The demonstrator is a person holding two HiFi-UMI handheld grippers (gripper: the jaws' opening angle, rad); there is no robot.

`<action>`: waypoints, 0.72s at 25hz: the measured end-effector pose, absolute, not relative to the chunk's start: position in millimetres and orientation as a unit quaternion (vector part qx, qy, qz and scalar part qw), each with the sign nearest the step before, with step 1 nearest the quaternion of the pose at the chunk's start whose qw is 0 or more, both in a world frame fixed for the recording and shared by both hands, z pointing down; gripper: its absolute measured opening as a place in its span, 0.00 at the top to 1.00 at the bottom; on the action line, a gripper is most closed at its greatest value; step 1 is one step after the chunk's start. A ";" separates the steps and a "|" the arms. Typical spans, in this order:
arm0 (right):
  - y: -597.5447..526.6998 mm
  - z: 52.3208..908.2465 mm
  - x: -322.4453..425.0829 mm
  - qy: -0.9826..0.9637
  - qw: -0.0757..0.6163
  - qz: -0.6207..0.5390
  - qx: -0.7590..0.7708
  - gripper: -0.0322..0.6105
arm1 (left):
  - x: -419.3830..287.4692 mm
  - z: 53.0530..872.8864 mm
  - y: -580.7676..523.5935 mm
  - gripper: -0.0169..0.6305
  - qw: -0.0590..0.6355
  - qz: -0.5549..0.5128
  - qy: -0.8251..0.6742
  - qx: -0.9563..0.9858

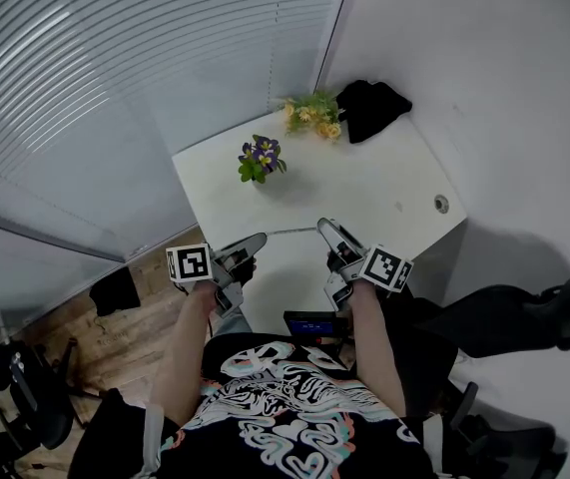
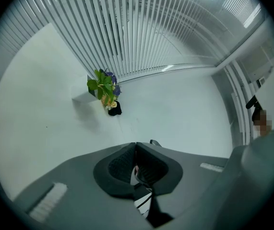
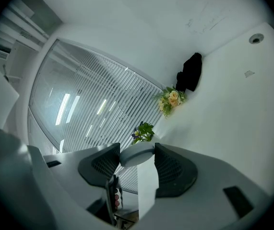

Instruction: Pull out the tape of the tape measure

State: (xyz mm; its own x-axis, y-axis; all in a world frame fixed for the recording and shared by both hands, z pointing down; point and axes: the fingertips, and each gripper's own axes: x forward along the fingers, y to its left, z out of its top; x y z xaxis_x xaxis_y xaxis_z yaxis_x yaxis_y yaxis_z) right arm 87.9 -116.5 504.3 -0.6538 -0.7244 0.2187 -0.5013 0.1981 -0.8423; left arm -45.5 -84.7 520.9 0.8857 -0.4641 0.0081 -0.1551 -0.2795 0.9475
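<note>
Head view: over the white table's (image 1: 394, 173) near edge, your left gripper (image 1: 261, 239) is pinched shut on the end of the thin pale tape (image 1: 289, 232), while your right gripper (image 1: 324, 228) clamps the round white tape measure case (image 3: 137, 155). Pull crookedly and the tape may slip free and snap back.

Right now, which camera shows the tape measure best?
The right gripper view: the white round tape measure sits large between the right hand-held gripper's jaws. The head view shows only a thin line of tape; the left gripper view, just a sliver pinched in shut jaws.
</note>
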 end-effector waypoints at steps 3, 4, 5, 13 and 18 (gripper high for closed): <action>-118.4 504.2 84.8 0.766 0.115 -0.492 -0.397 0.59 | -48.6 521.6 -85.9 0.97 0.567 -0.137 -0.200 0.787; -118.9 503.9 83.9 0.766 0.114 -0.492 -0.397 0.59 | -49.6 521.3 -86.2 0.97 0.566 -0.138 -0.201 0.787; -119.4 503.6 83.0 0.766 0.114 -0.493 -0.396 0.59 | -50.7 521.1 -86.6 0.97 0.566 -0.139 -0.201 0.787; -124.0 503.8 75.5 0.771 0.106 -0.493 -0.388 0.59 | -59.7 522.2 -90.6 0.97 0.567 -0.145 -0.217 0.781; -124.6 510.1 73.6 0.769 0.101 -0.498 -0.387 0.59 | -63.4 525.6 -91.7 0.97 0.572 -0.147 -0.221 0.776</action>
State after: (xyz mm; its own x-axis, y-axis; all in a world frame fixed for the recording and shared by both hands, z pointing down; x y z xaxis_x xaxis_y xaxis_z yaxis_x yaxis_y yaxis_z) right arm 73.6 -124.6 510.1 -0.6801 -0.6962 0.2298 -0.4945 0.2041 -0.8449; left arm -63.4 -91.7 525.6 0.8586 -0.5120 0.0251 -0.1752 -0.2471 0.9530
